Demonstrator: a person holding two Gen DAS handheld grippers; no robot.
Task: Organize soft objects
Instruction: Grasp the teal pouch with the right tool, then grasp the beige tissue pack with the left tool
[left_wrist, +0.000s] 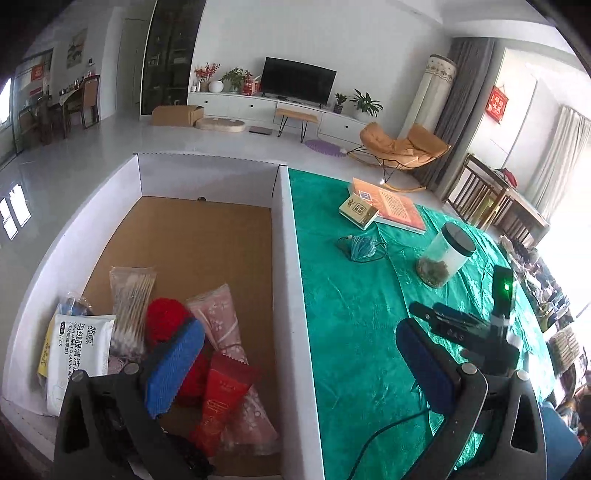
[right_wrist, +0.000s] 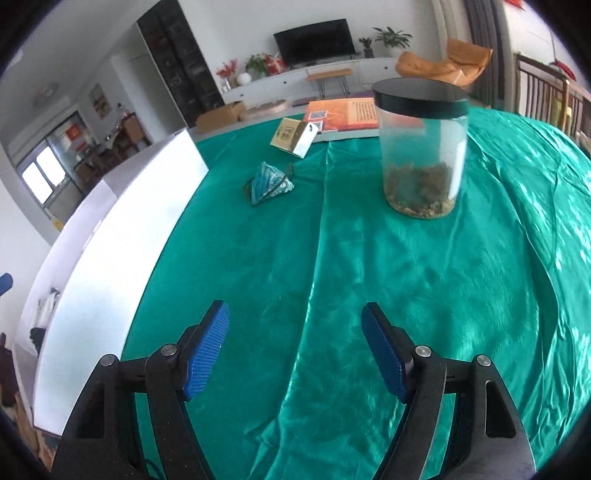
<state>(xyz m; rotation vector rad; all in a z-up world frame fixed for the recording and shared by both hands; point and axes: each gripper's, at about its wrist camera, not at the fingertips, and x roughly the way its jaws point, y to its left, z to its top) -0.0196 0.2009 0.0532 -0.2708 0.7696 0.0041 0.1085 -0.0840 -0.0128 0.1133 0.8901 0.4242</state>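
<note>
You get bright daylight in both views — it pours in from the blown-out window (left_wrist: 576, 236) at the right edge. The green tablecloth (right_wrist: 369, 258) throws back patchy white glare, and the white box wall (right_wrist: 122, 258) washes out. Fisheye bending curves every straight edge; black vignette fills the corners. The jar (right_wrist: 421, 147) looks slightly smeared — otherwise focus holds.

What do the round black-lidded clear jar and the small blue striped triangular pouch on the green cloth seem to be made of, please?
The round black-lidded clear jar looks like clear plastic or perhaps glass: its brownish contents show through the wall. Its lid looks like matte black plastic. The small blue striped triangular pouch appears to be soft woven fabric with a dark cord.
</note>
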